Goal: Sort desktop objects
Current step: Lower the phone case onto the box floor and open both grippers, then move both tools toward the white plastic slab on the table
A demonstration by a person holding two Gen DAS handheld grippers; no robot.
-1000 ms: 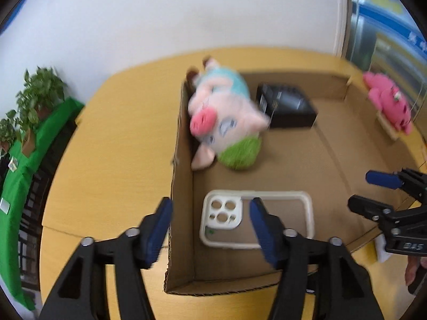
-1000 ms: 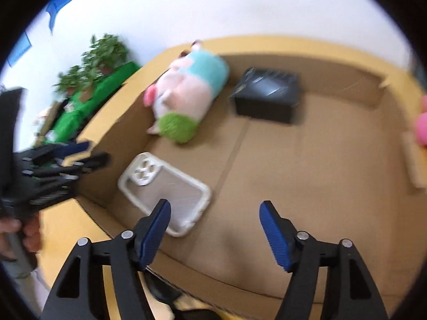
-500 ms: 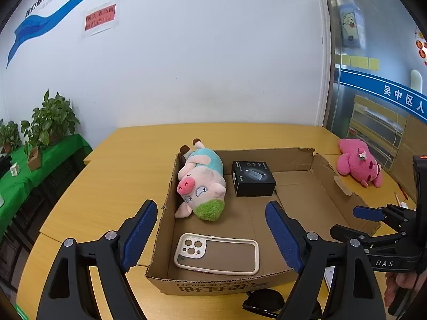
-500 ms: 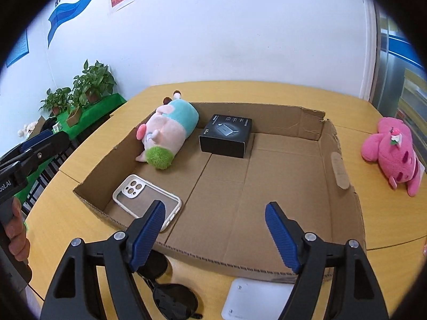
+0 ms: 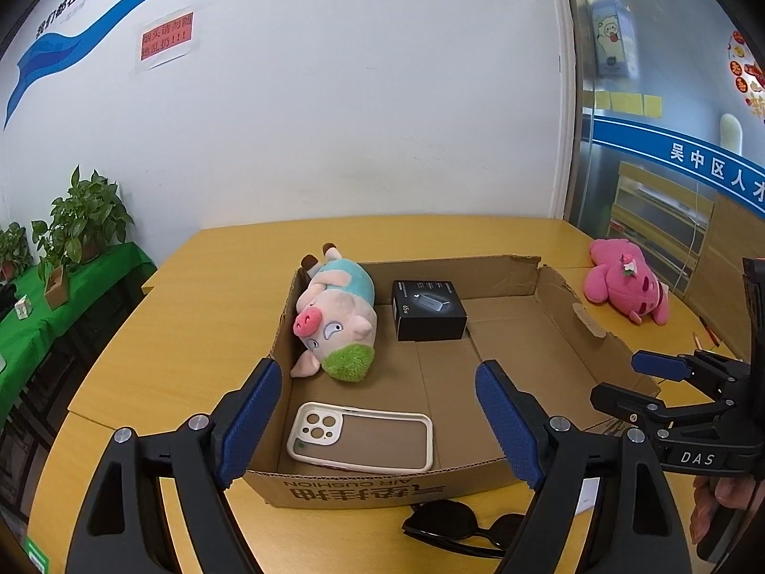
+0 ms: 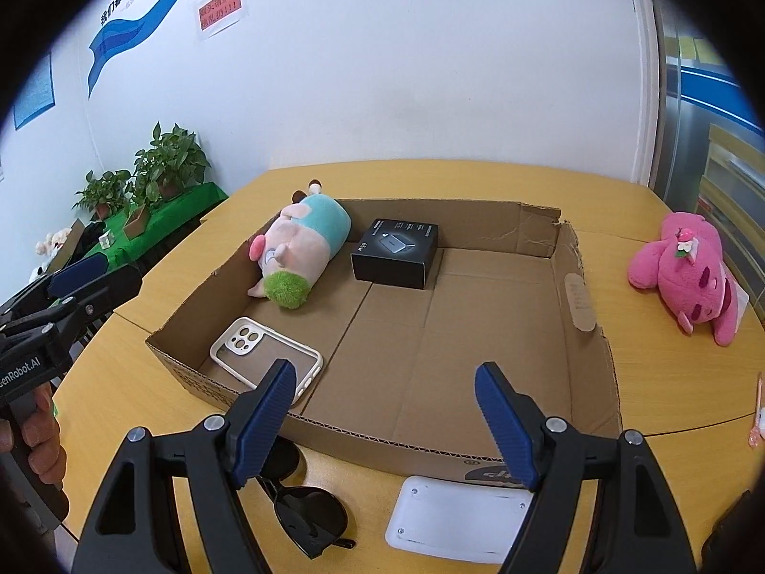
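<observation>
- Hovering over the near edge of the table (image 5: 158,315): left tongs (image 5: 377,423) wide apart, nothing between the pads; right tongs (image 6: 382,423) likewise wide and empty.
- Cardboard box (image 6: 581,287) sits mid-table, open-topped with low walls; its near wall runs just beyond both sets of pads.
- Inside the box, along its left wall: plush pig (image 5: 337,318) lying on its side, head toward the near side. Black carton (image 5: 428,310) just right of it, toward the far wall. Phone case (image 5: 361,436) flat in the near-left corner, camera cutouts to the left.
- Right half of the box floor is bare cardboard.
- Outside the box, on the strip of table at the near edge: sunglasses (image 6: 306,516) and a white flat plate (image 6: 454,516), side by side, apart from each other.
- Pink plush (image 6: 688,272) lies near the table's right edge, well clear of the box.
- A hand (image 6: 40,440) grips the left tool's handle.
</observation>
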